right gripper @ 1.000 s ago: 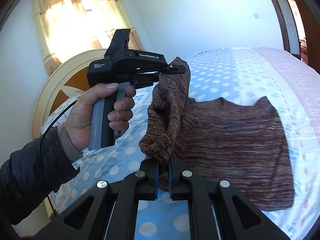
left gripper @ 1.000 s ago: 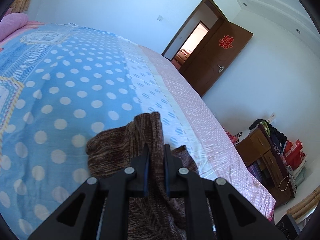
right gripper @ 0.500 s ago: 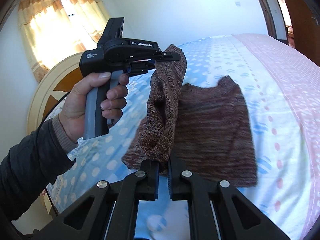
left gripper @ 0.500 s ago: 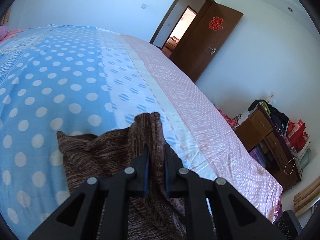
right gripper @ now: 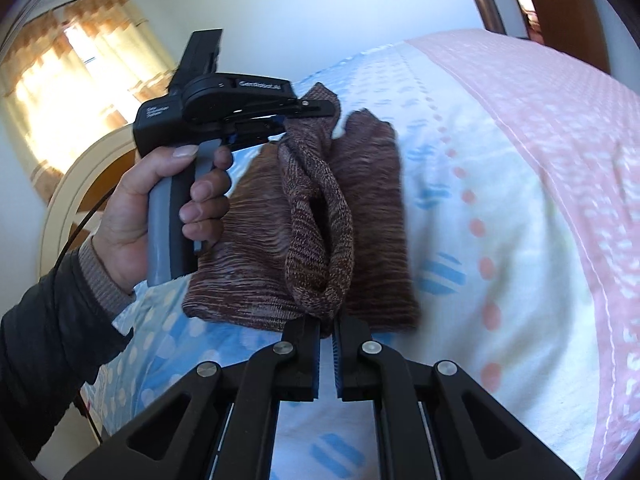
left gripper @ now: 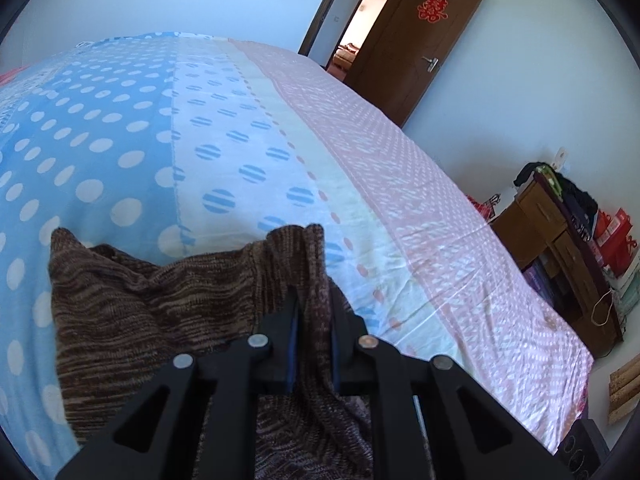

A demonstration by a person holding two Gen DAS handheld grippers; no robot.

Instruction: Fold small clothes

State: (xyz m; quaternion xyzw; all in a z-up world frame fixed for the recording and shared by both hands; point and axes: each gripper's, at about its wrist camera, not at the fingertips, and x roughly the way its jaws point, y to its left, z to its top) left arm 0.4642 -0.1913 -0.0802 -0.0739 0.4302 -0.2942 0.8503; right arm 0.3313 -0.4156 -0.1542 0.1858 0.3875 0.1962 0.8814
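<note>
A brown marled knit garment (left gripper: 140, 312) lies on the bed (left gripper: 240, 120), doubled over on itself. One edge is lifted as a ridge between my two grippers. My left gripper (left gripper: 314, 300) has a corner of the knit between its fingers, and its jaws are opening slightly. In the right wrist view that left gripper (right gripper: 316, 108) sits at the far end of the garment (right gripper: 372, 208), held by a hand (right gripper: 160, 200) in a dark sleeve. My right gripper (right gripper: 327, 320) is shut on the near end of the lifted edge, low over the bed (right gripper: 520, 160).
The bedspread is blue with white dots, then white, then pink toward the side. An open brown door (left gripper: 412, 40) and a wooden cabinet (left gripper: 560, 248) piled with things stand beyond the bed. A cream headboard (right gripper: 80, 184) and a curtained window (right gripper: 60, 72) are behind the hand.
Both grippers have carried the lifted edge across the garment toward the white and pink side and lower. The flat part now shows narrower, with the held edge lying over it.
</note>
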